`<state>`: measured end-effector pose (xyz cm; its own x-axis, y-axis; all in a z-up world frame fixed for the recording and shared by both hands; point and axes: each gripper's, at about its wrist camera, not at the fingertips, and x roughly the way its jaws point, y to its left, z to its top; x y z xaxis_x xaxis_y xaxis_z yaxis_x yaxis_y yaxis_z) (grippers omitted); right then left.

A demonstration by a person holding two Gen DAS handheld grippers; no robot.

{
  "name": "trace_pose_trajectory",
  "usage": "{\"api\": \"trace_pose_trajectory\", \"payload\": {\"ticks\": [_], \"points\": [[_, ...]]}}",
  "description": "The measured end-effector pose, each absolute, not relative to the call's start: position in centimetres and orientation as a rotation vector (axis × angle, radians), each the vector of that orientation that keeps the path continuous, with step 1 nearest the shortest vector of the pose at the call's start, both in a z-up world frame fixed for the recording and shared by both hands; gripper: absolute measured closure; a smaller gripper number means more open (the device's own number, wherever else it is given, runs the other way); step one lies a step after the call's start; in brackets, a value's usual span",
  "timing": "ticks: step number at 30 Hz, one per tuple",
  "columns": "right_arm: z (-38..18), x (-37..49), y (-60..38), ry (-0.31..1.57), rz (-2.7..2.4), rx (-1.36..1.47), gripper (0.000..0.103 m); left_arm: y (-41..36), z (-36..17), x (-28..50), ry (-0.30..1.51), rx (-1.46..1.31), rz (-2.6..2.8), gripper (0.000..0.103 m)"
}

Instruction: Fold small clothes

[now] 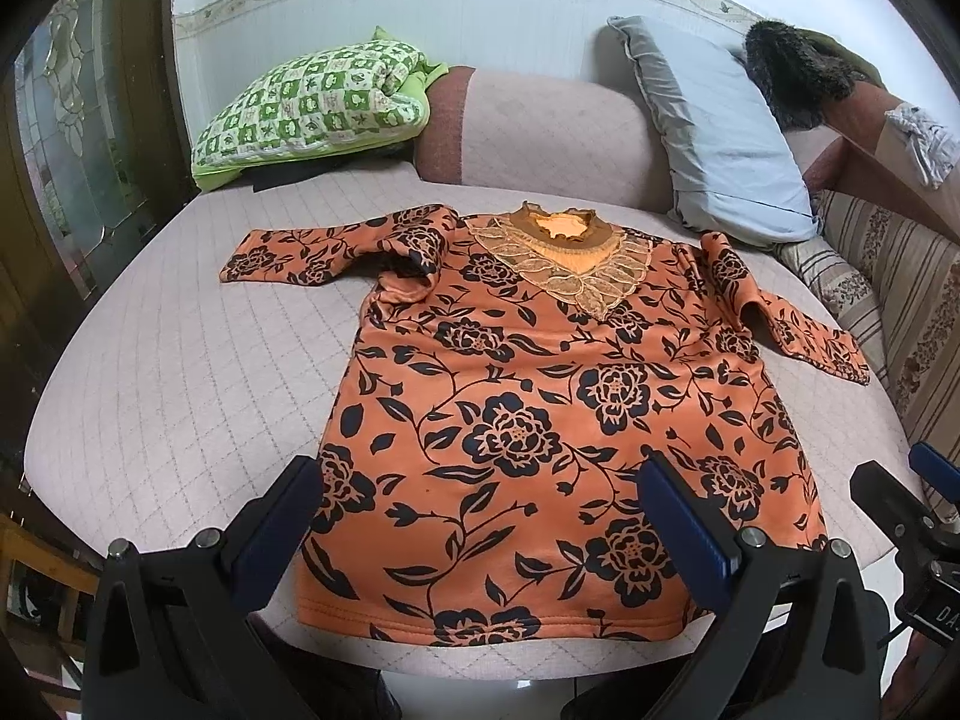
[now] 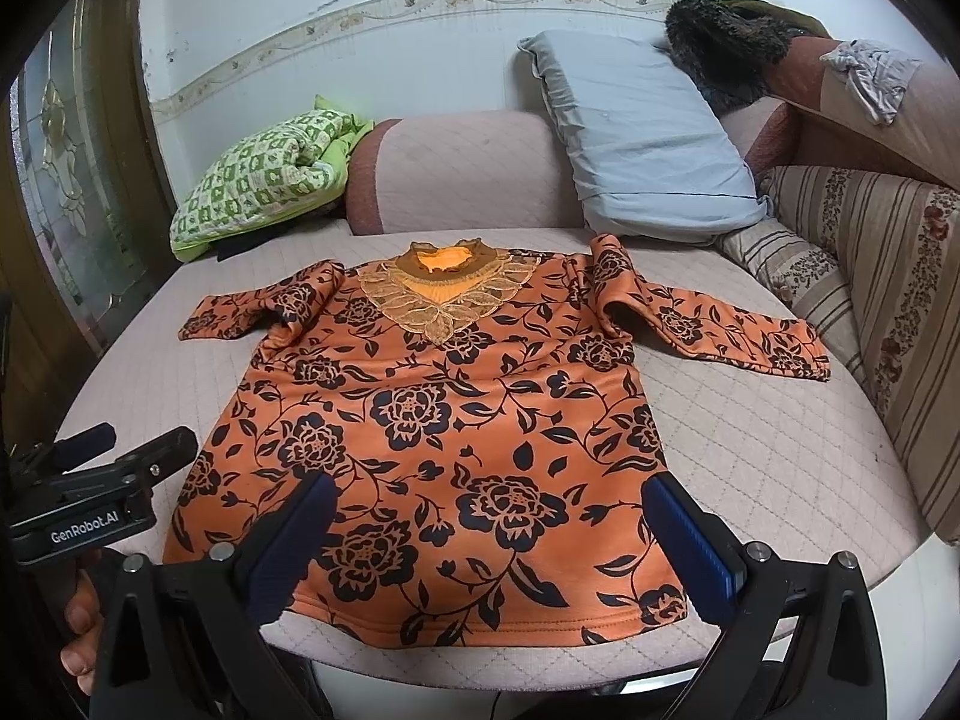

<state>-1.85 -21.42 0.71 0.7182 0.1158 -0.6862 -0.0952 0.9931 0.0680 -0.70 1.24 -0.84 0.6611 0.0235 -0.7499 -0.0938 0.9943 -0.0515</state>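
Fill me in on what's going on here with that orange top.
A person holds a two-finger gripper in each hand above the near hem of an orange floral top. The top lies flat, front up, on a quilted sofa seat, sleeves out to either side, each bent near the shoulder. The left gripper and right gripper are both open and hold nothing. Folding has not started. A grey pillow and a green checked quilt sit behind.

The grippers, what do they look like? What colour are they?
Both are black plastic claws. The left gripper and the right gripper each have two fingers faced with ribbed dark blue pads, and silver bolts on triangular black brackets. In the right wrist view, the left one's body carries a white "GenRobot.AI" label, and bare fingertips of the hand show below it.
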Motion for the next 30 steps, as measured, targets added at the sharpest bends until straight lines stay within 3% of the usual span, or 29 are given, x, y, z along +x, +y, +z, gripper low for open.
{"api": "trace_pose_trajectory", "payload": {"ticks": [12,21,25,30], "points": [[0.4,-1.8,-22.0,0.769,0.141,0.051,0.0,2.1,-1.5,-1.0,0.85,-0.092,0.071,0.0],[-0.7,-1.8,-30.2,0.786,0.058,0.204,0.0,8.1,-4.9,-1.4,0.921,-0.177,0.189,0.0],[-3.2,-1.0,-33.8,0.857,0.011,0.215,0.0,10.9,-6.4,-1.9,0.961,-0.24,0.24,0.0],[-8.4,1.5,-37.8,1.036,0.117,0.442,0.006,12.8,-9.4,-2.2,1.049,-0.373,0.214,0.0]]}}
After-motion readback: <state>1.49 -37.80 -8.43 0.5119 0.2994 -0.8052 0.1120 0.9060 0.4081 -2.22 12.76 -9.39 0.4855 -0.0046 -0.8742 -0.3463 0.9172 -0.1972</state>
